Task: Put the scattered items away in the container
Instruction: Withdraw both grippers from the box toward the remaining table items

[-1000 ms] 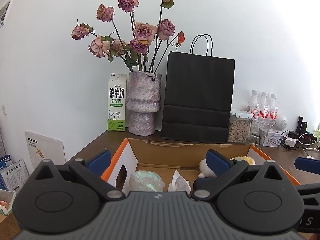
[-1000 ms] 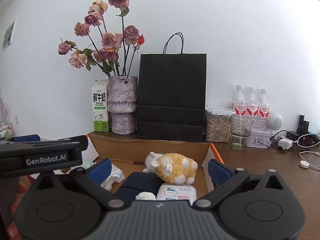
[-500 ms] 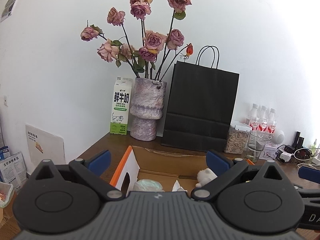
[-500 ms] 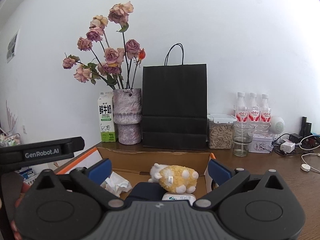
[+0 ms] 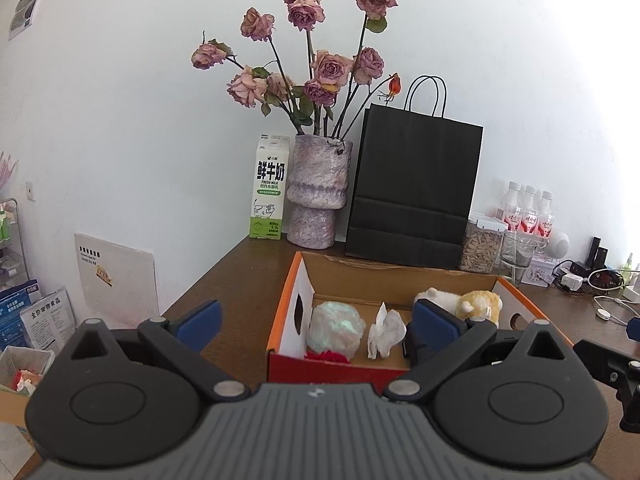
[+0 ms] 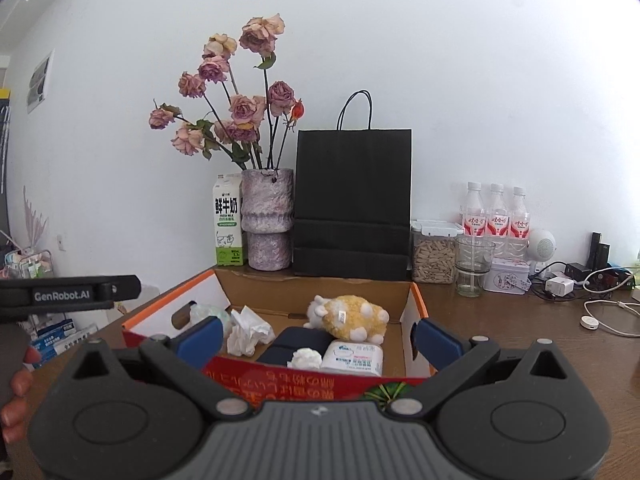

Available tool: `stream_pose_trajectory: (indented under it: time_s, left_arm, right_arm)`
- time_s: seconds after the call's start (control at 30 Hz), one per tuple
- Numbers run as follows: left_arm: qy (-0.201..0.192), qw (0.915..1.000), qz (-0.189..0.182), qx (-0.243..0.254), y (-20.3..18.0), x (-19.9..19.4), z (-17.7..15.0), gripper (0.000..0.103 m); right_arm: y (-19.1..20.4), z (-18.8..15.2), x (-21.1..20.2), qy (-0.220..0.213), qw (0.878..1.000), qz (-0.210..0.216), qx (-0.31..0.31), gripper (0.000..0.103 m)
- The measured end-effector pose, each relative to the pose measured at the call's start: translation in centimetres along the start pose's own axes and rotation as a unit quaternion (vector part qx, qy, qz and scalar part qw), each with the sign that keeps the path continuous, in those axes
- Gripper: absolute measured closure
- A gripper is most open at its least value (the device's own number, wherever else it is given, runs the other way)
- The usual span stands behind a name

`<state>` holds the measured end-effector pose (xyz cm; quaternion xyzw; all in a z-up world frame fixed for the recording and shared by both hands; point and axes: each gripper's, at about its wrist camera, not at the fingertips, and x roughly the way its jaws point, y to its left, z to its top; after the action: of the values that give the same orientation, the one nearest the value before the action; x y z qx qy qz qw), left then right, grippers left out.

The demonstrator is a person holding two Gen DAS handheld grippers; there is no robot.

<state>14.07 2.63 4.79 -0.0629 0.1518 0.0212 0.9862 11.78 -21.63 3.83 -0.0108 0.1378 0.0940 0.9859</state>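
Room: white wall behind a brown wooden table [image 6: 520, 344]; I see it from both wrist cameras.
Back row: milk carton [image 5: 269, 189], then a mottled vase [image 5: 318, 190] of dried pink roses [image 5: 320, 68], then a black paper bag [image 6: 353, 204], all against the wall.
Right side of table: jar of seeds [image 6: 434, 254], an empty glass [image 6: 473, 266], three water bottles [image 6: 497, 216], and cables with chargers [image 6: 592, 300] further right.
Container: open cardboard box [image 6: 312, 284] with orange rim and red front wall, standing in front of the bag.
Box contents: yellow-and-white plush toy [image 6: 352, 318] near the back right, crumpled tissue [image 6: 248, 330] left of centre, a dark blue pouch [image 6: 298, 344] in the middle, a white wipes pack [image 6: 354, 358] just beside it, a small white ball [image 6: 306, 359] at the front, and a pale wrapped bundle [image 5: 336, 328] in the left corner.
Left gripper [image 5: 316, 320]: I have its blue pads spread wide with nothing between them, facing the box's left front corner.
Right gripper [image 6: 318, 334]: also spread wide and empty, facing the box's front wall.
Person: fingertips [image 6: 16, 384] show at the left edge of my right view, under the other tool's body.
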Motion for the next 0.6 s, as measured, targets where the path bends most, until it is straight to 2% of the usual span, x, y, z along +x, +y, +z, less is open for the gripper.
stream_pose_trajectory:
  time_s: [0.33,0.6]
  left_arm:
    - [0.042,0.9989,0.001,0.019,1.2,-3.4,-2.9,0.0]
    - [0.106,0.9931,-0.021,0.045,1.2,-4.6,-5.9,0.0]
  right_arm:
    - [-0.8,-4.3,-4.0,0.053,0.998,-0.009,-0.011,0.0]
    - [-1.8,-8.0,-4.5,0.117,0.993,-0.011,0.001,0.0]
